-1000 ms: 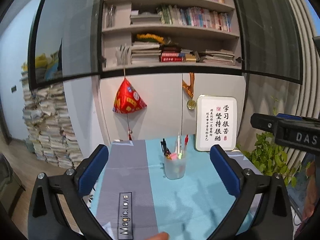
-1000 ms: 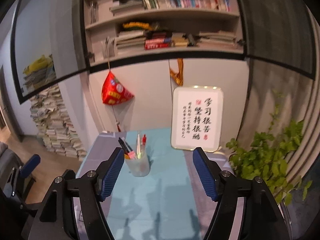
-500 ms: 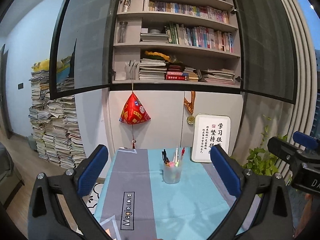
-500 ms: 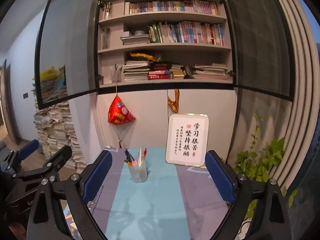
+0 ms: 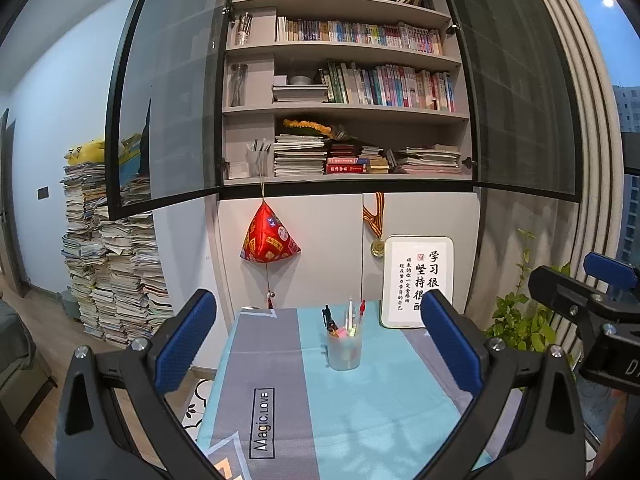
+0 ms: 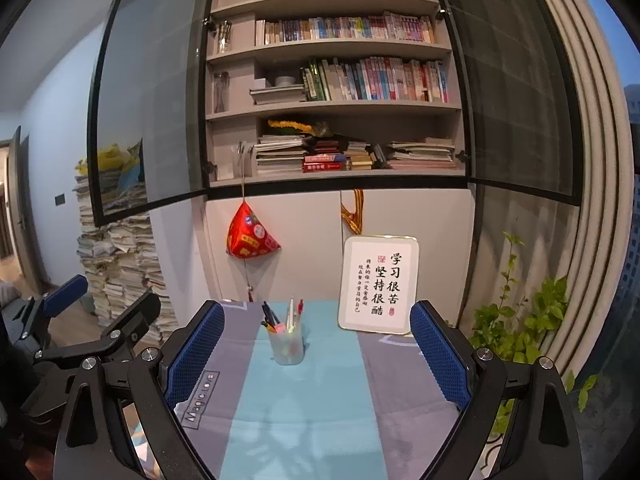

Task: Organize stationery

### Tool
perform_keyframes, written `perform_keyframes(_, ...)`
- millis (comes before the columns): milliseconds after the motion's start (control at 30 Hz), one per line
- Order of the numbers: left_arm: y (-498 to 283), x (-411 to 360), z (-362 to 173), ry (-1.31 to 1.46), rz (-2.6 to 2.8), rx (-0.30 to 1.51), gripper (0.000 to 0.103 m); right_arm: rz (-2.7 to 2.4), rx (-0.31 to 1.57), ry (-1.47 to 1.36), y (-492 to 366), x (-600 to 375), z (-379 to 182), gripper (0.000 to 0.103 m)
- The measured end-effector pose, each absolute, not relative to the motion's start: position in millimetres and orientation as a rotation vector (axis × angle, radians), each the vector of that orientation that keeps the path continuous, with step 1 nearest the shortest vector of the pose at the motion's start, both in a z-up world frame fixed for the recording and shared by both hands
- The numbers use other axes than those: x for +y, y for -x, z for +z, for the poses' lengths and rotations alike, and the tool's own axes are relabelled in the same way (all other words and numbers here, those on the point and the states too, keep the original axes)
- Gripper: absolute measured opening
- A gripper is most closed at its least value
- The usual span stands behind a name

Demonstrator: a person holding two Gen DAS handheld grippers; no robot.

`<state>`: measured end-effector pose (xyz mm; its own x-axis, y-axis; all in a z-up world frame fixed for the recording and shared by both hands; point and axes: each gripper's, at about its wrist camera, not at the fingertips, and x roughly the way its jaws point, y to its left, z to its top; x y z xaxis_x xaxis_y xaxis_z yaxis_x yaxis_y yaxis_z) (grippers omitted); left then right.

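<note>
Left gripper (image 5: 318, 344): jaws spread wide, nothing between the blue ribbed pads (image 5: 184, 340) — it hovers over the near end of the table, and its black frame is cut off by the bottom edge.
Right gripper (image 6: 314, 352): released too, jaws wide and empty; in the left wrist view only its tip shows at the right edge.
Tablecloth (image 5: 360, 400): flat woven cloth in grey and turquoise bands, with a "Magic.LOVE" label (near corner hidden behind the left gripper's frame).
Pen cup (image 5: 345, 350): frosted, translucent cylinder, upright on the turquoise band toward the far end of the table, well clear of both grippers.
Pens (image 5: 352, 314): a handful stand in the cup — a black one leaning left, a white and a red one upright; the short bright bits lower down are too small to name.
Framed sign (image 6: 378, 284): rounded white board with calligraphy, leaning on the cabinet, just right of the cup; its lower right corner is covered by a pad in the left wrist view.
Red pouch (image 5: 269, 240): shiny pyramid shape, hanging on a cord.
Bookshelf (image 6: 332, 108): open shelves with book rows and flat stacks.
</note>
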<state>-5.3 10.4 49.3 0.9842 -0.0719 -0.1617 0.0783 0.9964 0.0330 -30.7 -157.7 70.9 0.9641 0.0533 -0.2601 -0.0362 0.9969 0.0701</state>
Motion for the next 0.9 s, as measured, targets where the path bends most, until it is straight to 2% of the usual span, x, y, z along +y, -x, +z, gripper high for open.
perform_keyframes(900,12.7,6.4,50.6,-0.057,-0.059,0.15,0.102,0.042,0.272,-0.087,33.4,-164.5,67.3,0.094)
